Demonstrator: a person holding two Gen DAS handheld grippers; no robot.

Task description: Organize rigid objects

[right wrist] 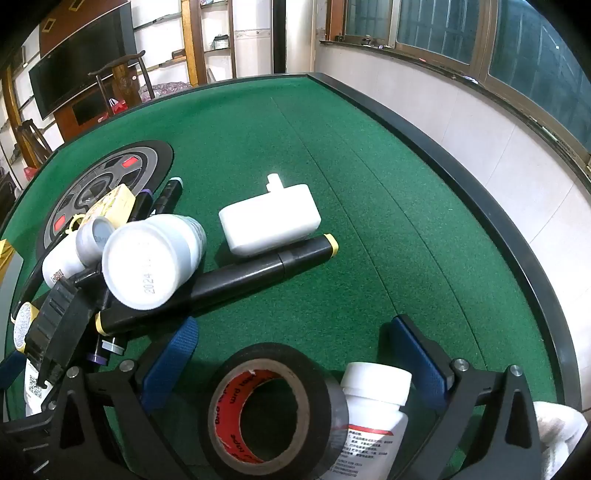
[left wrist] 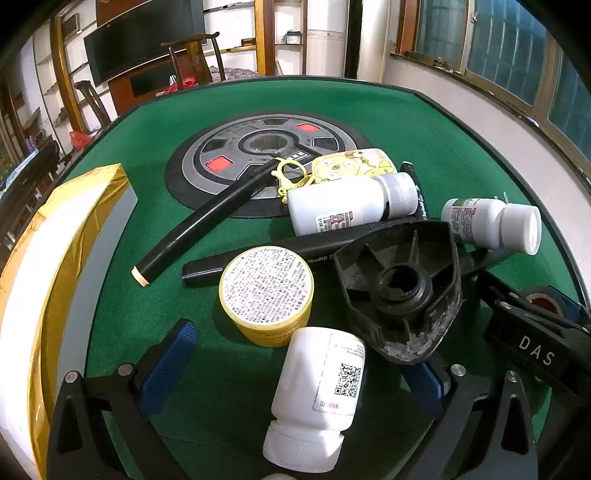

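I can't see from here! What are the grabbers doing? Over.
Left gripper open around a white bottle. Right gripper open, black tape roll between jaws. Black plastic part crowding left side.

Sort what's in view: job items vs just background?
Job items: white bottles, black markers, yellow tin, black plastic part, tape roll, white adapter, cartoon case.

Background: green table, round centre panel, gold box, chair, TV, shelves.

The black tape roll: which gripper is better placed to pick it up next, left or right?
Right. The black tape roll lies between the open right gripper fingers; the left gripper is open around a white bottle.
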